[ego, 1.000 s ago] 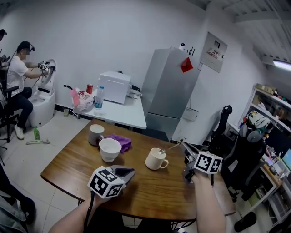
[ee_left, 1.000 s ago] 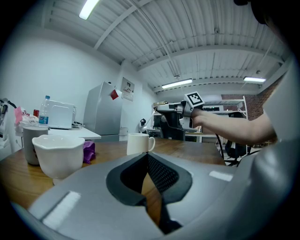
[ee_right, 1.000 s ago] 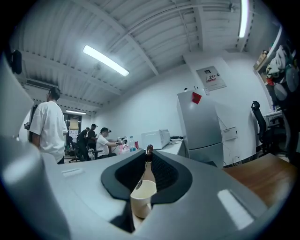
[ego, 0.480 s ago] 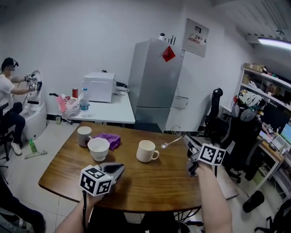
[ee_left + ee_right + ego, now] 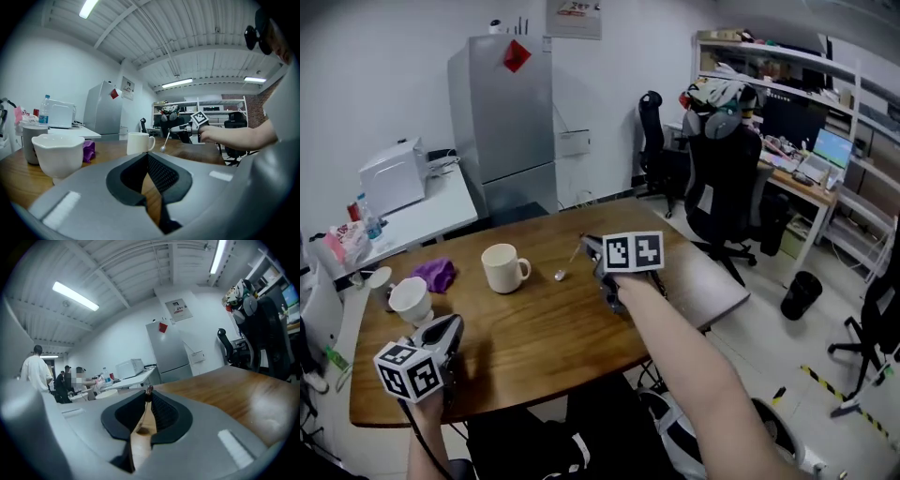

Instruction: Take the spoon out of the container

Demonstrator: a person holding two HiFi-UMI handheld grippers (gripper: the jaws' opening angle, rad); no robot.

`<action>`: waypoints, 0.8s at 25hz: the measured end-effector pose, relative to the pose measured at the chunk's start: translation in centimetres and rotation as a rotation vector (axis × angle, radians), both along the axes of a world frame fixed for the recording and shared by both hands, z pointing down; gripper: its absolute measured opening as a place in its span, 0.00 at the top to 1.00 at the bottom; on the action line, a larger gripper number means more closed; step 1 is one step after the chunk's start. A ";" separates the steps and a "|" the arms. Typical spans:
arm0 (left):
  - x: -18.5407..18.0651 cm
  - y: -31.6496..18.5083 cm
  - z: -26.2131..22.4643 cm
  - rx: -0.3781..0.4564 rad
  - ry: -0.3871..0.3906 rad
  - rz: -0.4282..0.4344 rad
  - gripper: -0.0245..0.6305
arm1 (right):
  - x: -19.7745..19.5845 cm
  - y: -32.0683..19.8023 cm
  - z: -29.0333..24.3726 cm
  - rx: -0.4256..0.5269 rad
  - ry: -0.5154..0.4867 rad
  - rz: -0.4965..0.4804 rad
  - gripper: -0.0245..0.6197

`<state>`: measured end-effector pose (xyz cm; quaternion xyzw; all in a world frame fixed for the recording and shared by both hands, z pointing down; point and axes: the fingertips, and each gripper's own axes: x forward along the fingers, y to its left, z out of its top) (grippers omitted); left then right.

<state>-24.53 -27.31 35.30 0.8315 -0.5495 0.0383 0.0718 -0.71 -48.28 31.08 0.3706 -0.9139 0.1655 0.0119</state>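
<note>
A cream mug [image 5: 504, 267] stands upright on the wooden table [image 5: 544, 328]. Just right of it, a metal spoon [image 5: 566, 263] slants down, its bowl low over the wood, clear of the mug. My right gripper [image 5: 589, 246] is shut on the spoon's handle. In the right gripper view the thin handle [image 5: 145, 411] runs between the pads. My left gripper [image 5: 453, 325] hovers near the table's front left corner, shut and holding nothing. The left gripper view shows the mug [image 5: 138, 143], the spoon [image 5: 165, 141] and the right gripper [image 5: 180, 129] beyond.
Left of the mug stand a white cup [image 5: 411, 300], a grey cup [image 5: 377, 278] and a purple cloth [image 5: 437, 274]. Behind the table are a grey fridge [image 5: 502, 112], a white side table [image 5: 412, 211] and black office chairs [image 5: 727, 178].
The right gripper lifted the spoon away from the mug's rim, carried it to the right and lowered it toward the table. The head view swung right. The left gripper stayed put.
</note>
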 end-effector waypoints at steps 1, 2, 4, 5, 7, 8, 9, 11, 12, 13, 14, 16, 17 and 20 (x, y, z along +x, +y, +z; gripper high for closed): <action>0.0 0.0 0.0 -0.002 0.000 -0.003 0.94 | -0.3 0.1 0.2 0.013 0.021 -0.004 0.90; 0.0 0.0 0.1 -0.004 -0.001 -0.006 0.94 | -0.3 0.1 0.6 0.018 0.047 0.001 0.90; 0.3 0.0 0.0 -0.006 -0.004 -0.007 0.94 | 0.5 0.1 1.8 0.006 0.124 0.037 0.89; 0.5 -0.1 -0.1 -0.006 -0.007 -0.007 0.94 | 0.9 0.1 2.3 0.004 0.165 0.054 0.89; 0.6 -0.2 -0.1 -0.006 -0.009 -0.004 0.94 | 1.3 0.2 3.0 0.006 0.234 0.065 0.88; 0.6 -0.3 0.0 -0.005 -0.010 -0.003 0.94 | 1.5 0.2 3.6 -0.008 0.267 0.072 0.88; 0.7 -0.3 0.0 -0.005 -0.010 -0.003 0.94 | 1.9 0.1 4.3 -0.030 0.296 0.081 0.87; 0.7 -0.4 0.0 -0.004 -0.011 -0.003 0.94 | 2.4 -0.1 5.3 -0.067 0.334 0.089 0.87; 0.8 -0.4 0.1 -0.004 -0.011 -0.003 0.94 | 2.6 -0.2 5.7 -0.077 0.350 0.090 0.87; 0.8 -0.5 0.1 -0.003 -0.011 -0.002 0.94 | 2.7 -0.3 6.1 -0.081 0.369 0.090 0.87; 0.9 -0.5 0.1 -0.003 -0.010 -0.001 0.94 | 2.9 -0.4 6.4 -0.083 0.392 0.090 0.87; 1.1 -0.4 0.1 -0.003 -0.009 0.001 0.94 | 3.2 -0.4 7.0 -0.087 0.448 0.088 0.86; 1.1 -0.4 0.0 -0.004 -0.009 0.001 0.94 | 3.2 -0.4 7.4 -0.092 0.479 0.083 0.86; 1.0 -0.4 0.0 -0.004 -0.008 0.002 0.94 | 3.1 -0.4 8.7 -0.109 0.574 0.062 0.86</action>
